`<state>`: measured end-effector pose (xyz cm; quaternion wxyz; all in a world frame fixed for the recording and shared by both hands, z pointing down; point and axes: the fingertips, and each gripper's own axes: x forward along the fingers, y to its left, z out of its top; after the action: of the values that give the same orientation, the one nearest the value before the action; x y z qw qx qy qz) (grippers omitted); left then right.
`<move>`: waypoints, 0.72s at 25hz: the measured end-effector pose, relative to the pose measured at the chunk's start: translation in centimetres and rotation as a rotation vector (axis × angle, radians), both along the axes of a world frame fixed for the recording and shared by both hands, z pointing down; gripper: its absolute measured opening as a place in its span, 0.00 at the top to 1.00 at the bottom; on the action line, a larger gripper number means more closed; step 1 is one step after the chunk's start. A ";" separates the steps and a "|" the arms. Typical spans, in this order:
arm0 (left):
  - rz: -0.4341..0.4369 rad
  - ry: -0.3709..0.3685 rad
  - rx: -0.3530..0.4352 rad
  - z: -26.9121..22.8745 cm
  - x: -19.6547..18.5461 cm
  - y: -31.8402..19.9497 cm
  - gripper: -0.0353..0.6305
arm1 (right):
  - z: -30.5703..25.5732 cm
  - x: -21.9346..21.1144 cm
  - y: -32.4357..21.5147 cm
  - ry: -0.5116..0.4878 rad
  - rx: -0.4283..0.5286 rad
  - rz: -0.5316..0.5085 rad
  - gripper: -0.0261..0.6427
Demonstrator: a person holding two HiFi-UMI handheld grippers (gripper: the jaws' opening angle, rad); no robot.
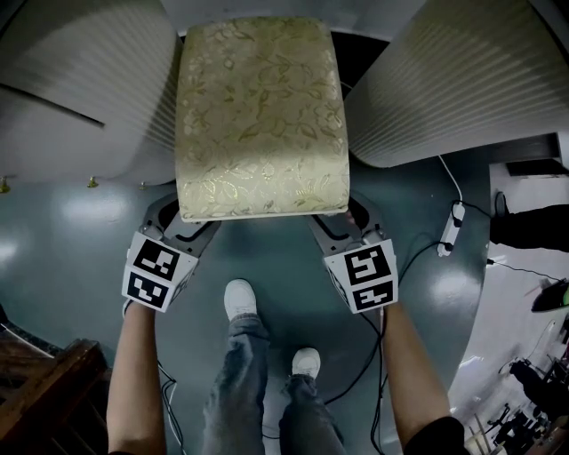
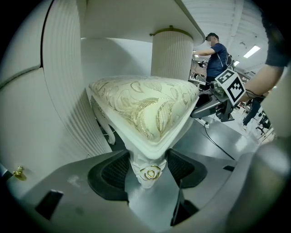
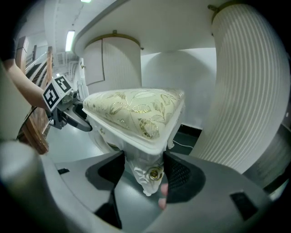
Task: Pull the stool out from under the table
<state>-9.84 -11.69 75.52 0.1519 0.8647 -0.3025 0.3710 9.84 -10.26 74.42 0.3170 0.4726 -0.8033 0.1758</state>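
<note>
The stool (image 1: 262,115) has a cream seat with a gold leaf pattern and carved white legs. It stands half under the white table (image 1: 258,7), between two fluted pedestals. My left gripper (image 1: 182,220) is at the seat's near left corner. In the left gripper view its jaws (image 2: 148,166) are closed on the corner leg (image 2: 148,172), which has a gold rosette, and both pads touch it. My right gripper (image 1: 345,222) holds the near right corner leg (image 3: 148,176) the same way (image 3: 144,170). A fingertip (image 3: 162,189) shows by the right pad.
The left pedestal (image 1: 89,80) and the right pedestal (image 1: 462,80) flank the stool closely. The person's feet (image 1: 240,298) stand on the grey floor just behind the grippers. A power strip (image 1: 453,227) with cables lies at the right, and wooden furniture (image 1: 44,382) stands at the lower left.
</note>
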 end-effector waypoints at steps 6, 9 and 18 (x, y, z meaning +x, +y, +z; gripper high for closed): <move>0.013 -0.015 -0.022 -0.2 -0.2 0.1 0.53 | -0.5 -0.3 0.0 -0.005 -0.014 0.005 0.47; 0.014 -0.021 -0.025 -0.3 -0.2 0.0 0.54 | -0.5 -0.3 0.0 -0.005 -0.019 0.005 0.47; 0.006 -0.033 -0.038 -0.3 -0.1 0.2 0.54 | -0.1 -0.1 0.1 -0.008 -0.039 -0.004 0.47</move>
<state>-9.97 -11.49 75.27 0.1622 0.8564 -0.2953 0.3913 9.71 -10.18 74.27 0.3233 0.4639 -0.8019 0.1929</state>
